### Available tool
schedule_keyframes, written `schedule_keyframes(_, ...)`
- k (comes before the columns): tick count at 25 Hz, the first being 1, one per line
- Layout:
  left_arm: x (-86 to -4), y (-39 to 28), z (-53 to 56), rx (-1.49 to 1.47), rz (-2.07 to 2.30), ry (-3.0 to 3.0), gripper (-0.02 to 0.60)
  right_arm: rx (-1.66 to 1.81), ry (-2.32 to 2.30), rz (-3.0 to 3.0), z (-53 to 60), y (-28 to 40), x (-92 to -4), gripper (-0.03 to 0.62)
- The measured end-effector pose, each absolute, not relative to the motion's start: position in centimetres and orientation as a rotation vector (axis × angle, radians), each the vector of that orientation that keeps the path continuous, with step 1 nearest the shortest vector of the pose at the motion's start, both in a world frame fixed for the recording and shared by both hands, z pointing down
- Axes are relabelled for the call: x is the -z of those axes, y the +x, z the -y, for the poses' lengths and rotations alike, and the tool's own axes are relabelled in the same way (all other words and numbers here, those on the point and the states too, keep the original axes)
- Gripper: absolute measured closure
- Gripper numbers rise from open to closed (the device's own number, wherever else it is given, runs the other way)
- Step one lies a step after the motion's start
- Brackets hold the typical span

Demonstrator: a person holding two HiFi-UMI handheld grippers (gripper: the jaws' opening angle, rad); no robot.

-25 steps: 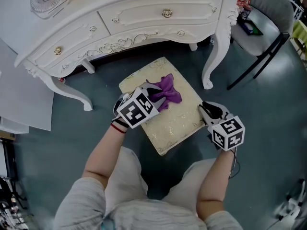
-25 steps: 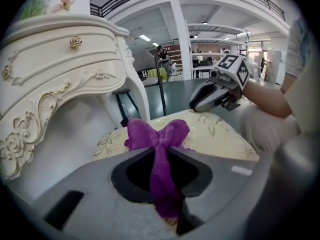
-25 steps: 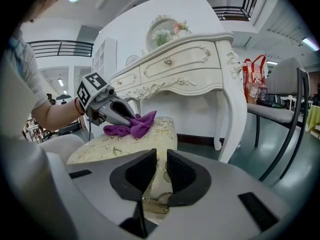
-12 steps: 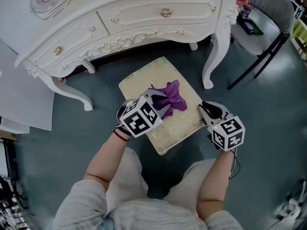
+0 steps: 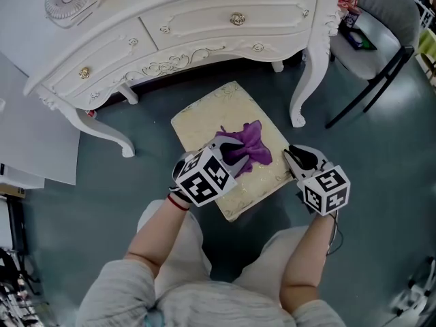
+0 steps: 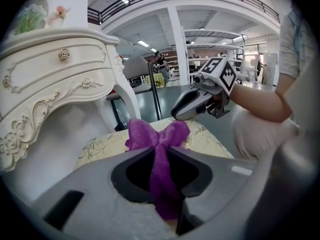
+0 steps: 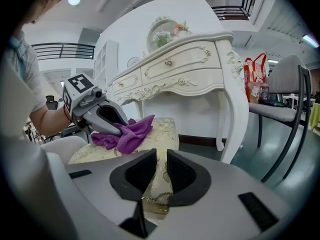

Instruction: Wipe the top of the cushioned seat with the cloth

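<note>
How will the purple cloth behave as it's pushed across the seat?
Likely floppy: the cloth bunches and fans out where the left tool pinches it. Probably light for its size, being thin fabric. Its fuzzy pile may drag rather than slide on the seat.

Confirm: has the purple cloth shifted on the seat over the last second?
Yes. The purple cloth, clamped in the left gripper, has slid across the cushioned seat toward its near-right edge, away from the white dresser.
</note>
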State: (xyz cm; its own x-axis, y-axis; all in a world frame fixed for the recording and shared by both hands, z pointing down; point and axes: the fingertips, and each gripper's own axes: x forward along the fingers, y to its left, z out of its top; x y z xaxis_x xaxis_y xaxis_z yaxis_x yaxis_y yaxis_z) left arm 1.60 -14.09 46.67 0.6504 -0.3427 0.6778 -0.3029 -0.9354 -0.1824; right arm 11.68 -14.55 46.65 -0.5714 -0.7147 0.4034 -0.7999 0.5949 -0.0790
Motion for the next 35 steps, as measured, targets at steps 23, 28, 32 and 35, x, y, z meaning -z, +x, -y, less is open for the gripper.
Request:
schedule_keyframes(23, -46.4, 4.1, 9.8, 1.040, -0.451, -2.877, 0.503, -0.362, 1.230, 2.500, 14.5, 11.7, -46.7, 0.533)
schedule_keyframes(28, -46.3, 4.7, 8.7, 1.019, -0.412, -2.866, 0.503, -0.365, 1.233, 2.503, 14.5, 11.7, -46.7, 0.533)
schedule_keyframes(32, -46.2, 4.8, 8.5, 0.988, -0.407, -2.877, 0.503, -0.362, 1.233, 2.505, 14.6, 11.7, -46.7, 0.533)
schedule_keyframes(35, -46.0, 4.9, 8.0, 0.965, -0.376, -2.886, 0.503, -0.367, 1.232, 2.510, 14.6, 11.7, -46.7, 0.533)
